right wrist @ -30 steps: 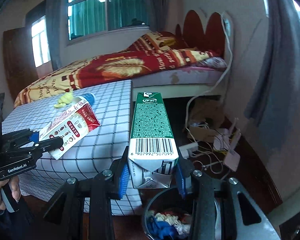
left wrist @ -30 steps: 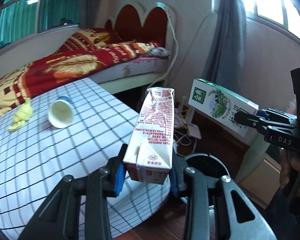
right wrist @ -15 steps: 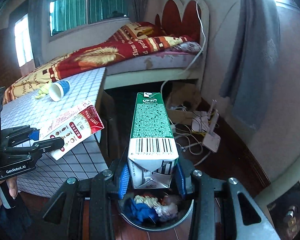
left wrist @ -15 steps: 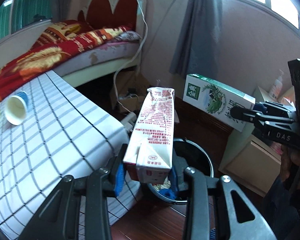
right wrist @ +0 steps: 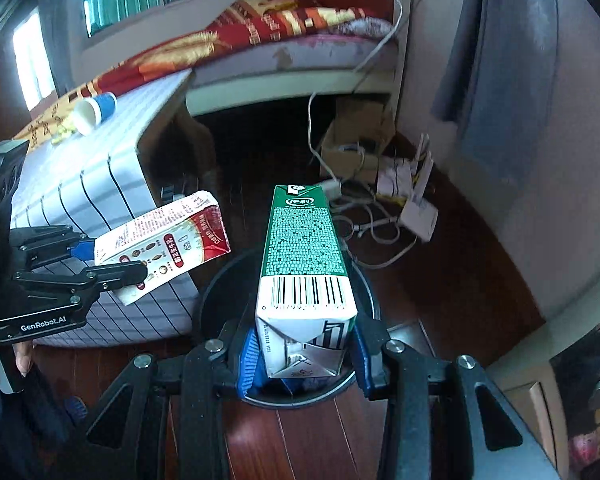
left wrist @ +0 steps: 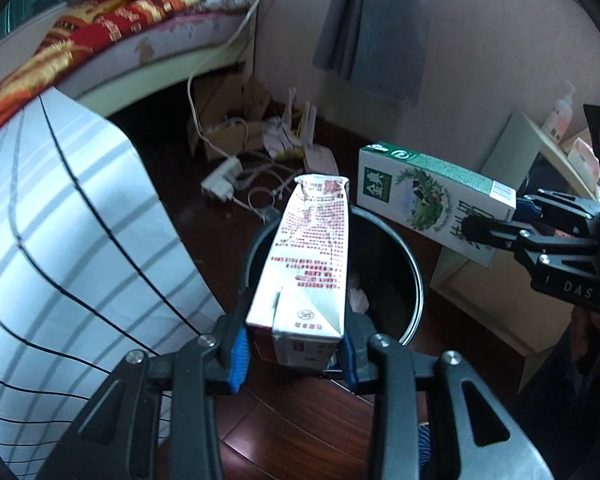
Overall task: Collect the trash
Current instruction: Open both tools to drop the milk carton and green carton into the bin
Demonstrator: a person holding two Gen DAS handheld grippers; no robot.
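My left gripper (left wrist: 296,354) is shut on a red and white carton (left wrist: 306,264) and holds it over the black round bin (left wrist: 414,280) on the floor. It also shows in the right wrist view (right wrist: 164,246), held at the left. My right gripper (right wrist: 302,358) is shut on a green and white carton (right wrist: 306,252), held above the bin (right wrist: 216,288). That green carton also shows in the left wrist view (left wrist: 432,202), at the right above the bin's far rim.
A table with a checked cloth (left wrist: 60,240) stands left of the bin, with a paper cup (right wrist: 94,110) on it. Cables, a power strip (left wrist: 222,178) and cardboard lie on the wooden floor. A bed (right wrist: 284,36) stands behind. A low cabinet (left wrist: 496,316) is at the right.
Both grippers have tilted down and moved from the table over the bin, each still holding its carton. The bin now lies under both cartons.
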